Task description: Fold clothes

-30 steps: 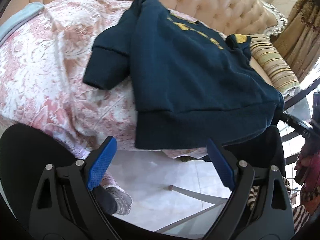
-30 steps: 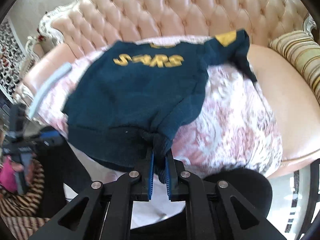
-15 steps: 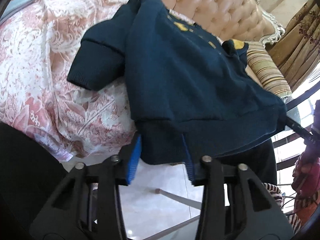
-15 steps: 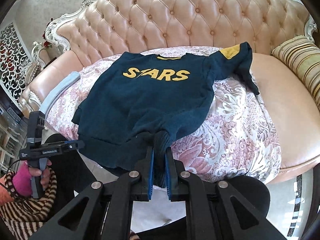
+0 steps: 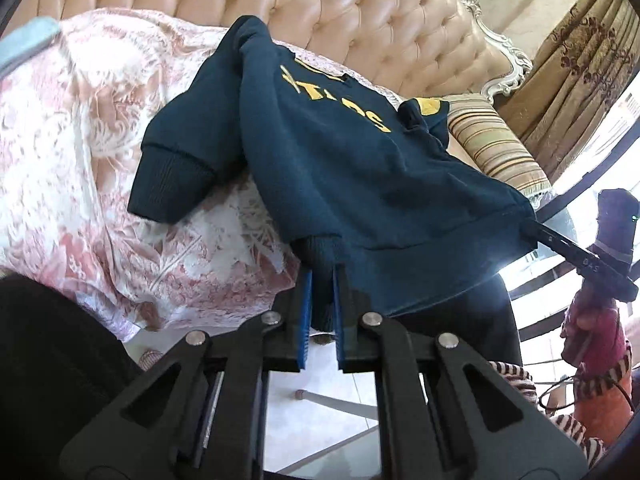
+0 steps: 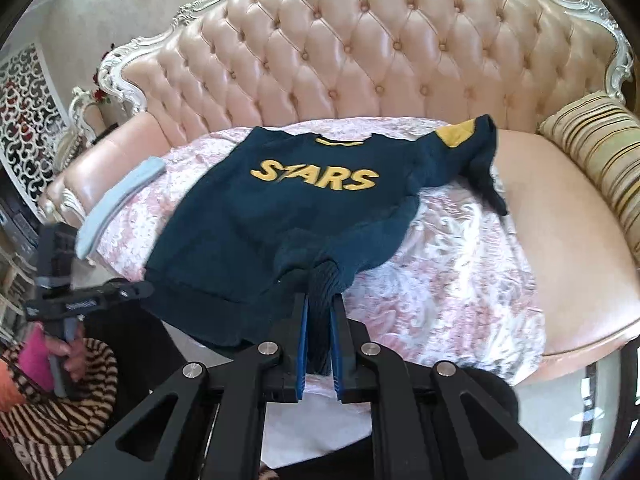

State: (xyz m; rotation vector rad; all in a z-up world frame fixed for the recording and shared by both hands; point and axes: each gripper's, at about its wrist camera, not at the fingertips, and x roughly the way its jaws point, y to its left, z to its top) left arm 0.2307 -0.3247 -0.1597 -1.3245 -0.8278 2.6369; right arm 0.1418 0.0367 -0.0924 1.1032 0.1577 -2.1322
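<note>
Lying front-up on a pink floral cover (image 6: 460, 272) spread over a tufted sofa (image 6: 360, 52), the navy sweatshirt (image 6: 256, 216) has its ribbed hem drawn off the seat's front edge toward both cameras. The left gripper (image 5: 320, 276) has just been closing, and its blue pads now pinch a bunched corner of the hem. The right gripper (image 6: 319, 300) is clamped tight on the opposite hem corner, with a wad of ribbing squeezed between its pads.

No box, basket or other container appears in either view; the sofa seat alone carries the garment.

The right wrist view reads the yellow lettering (image 6: 316, 176) "STARS" across the chest, the yellow shoulder patch (image 6: 456, 134) on the far sleeve, which trails toward the bare leather seat, and a pale blue strip of cloth (image 6: 120, 200) at the cover's left edge. It also catches the left gripper from the side at the hem, its handle held by a hand (image 6: 66, 356) above a striped sleeve (image 6: 60, 408).

The left wrist view instead shows the near sleeve with its ribbed cuff (image 5: 168, 188) lying on the cover beside the body, the lettering only edge-on, brown patterned curtains (image 5: 580, 68) behind the sofa's carved end, and the right gripper reaching into the far hem corner. A striped cushion (image 5: 496, 144) shows in both
</note>
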